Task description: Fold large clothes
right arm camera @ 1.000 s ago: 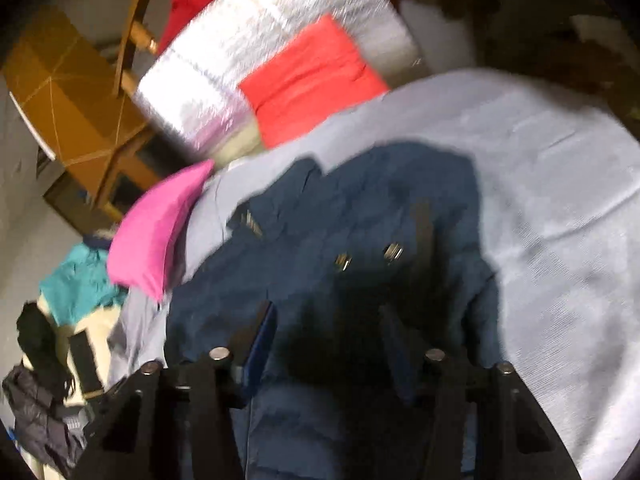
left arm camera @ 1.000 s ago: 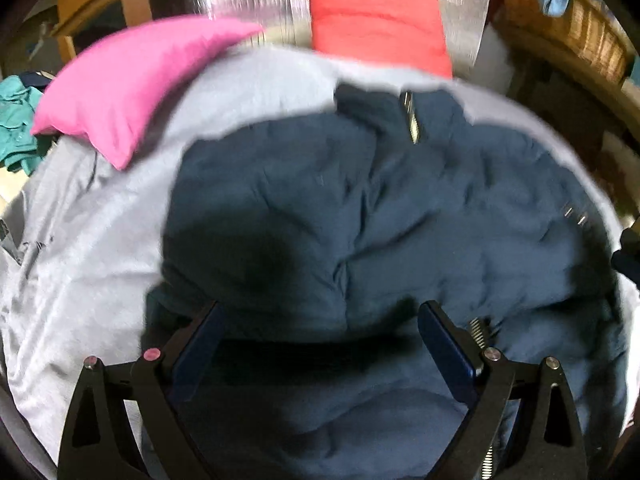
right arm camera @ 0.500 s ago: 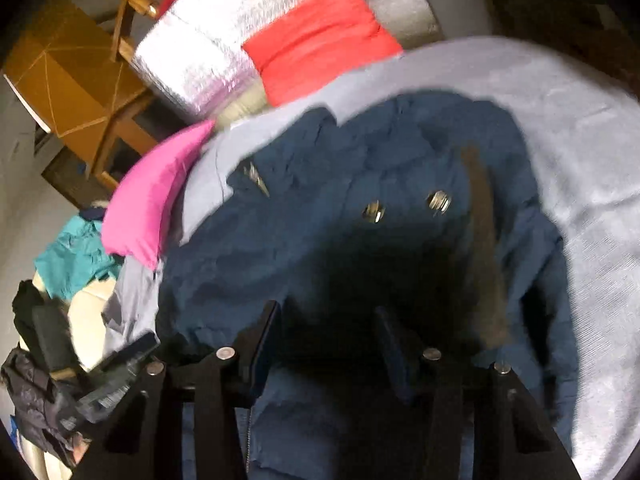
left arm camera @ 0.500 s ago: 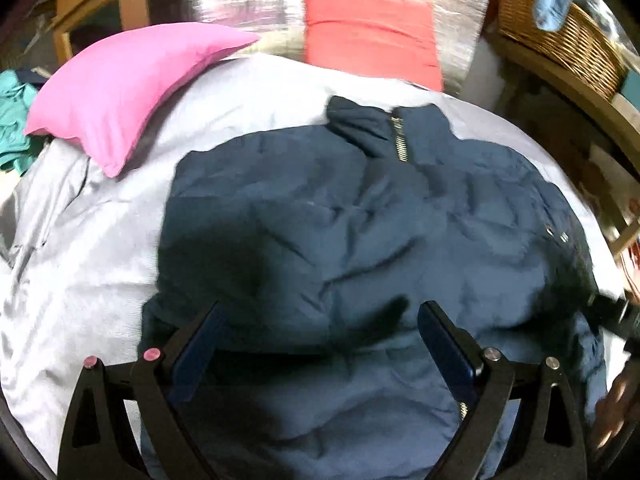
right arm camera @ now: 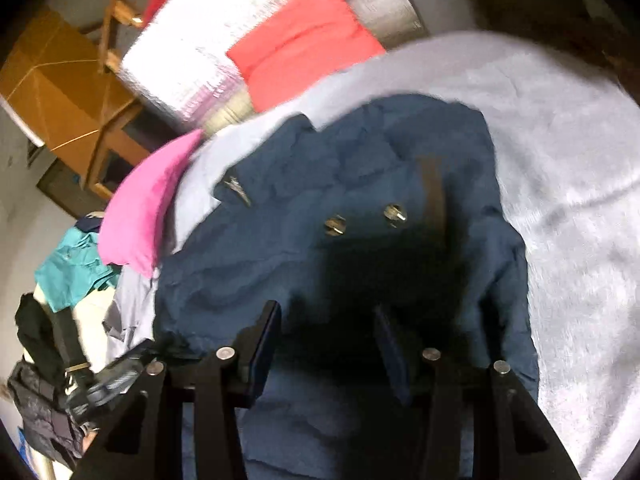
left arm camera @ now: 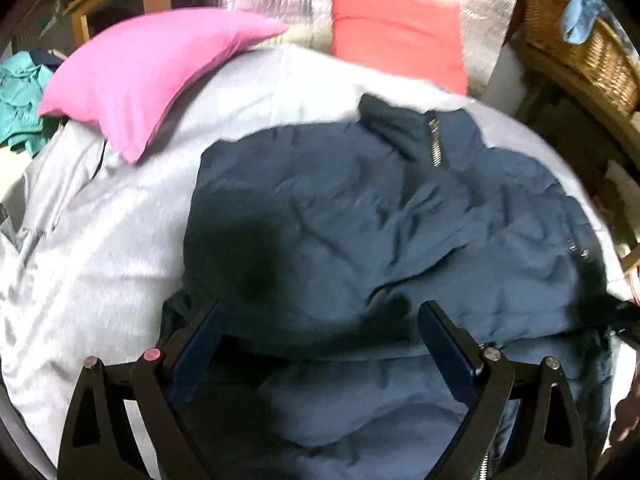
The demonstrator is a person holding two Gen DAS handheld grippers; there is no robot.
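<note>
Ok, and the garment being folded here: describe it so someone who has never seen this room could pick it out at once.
Start at the pale grey bedspread that fills most of the view. Spread on it, below the pink pillow and the red cushion, lies the navy jacket. It is the only dark blue piece there, with a metal zip at its collar and two brass snaps.

This is a bedroom in a home. A bed [left arm camera: 100, 240] has a grey cover, with a pink pillow [left arm camera: 152, 80] and a red pillow [left arm camera: 400, 36] at its far edge. A wicker basket [left arm camera: 580, 52] and loose clothes [right arm camera: 68, 272] sit beside it.
</note>
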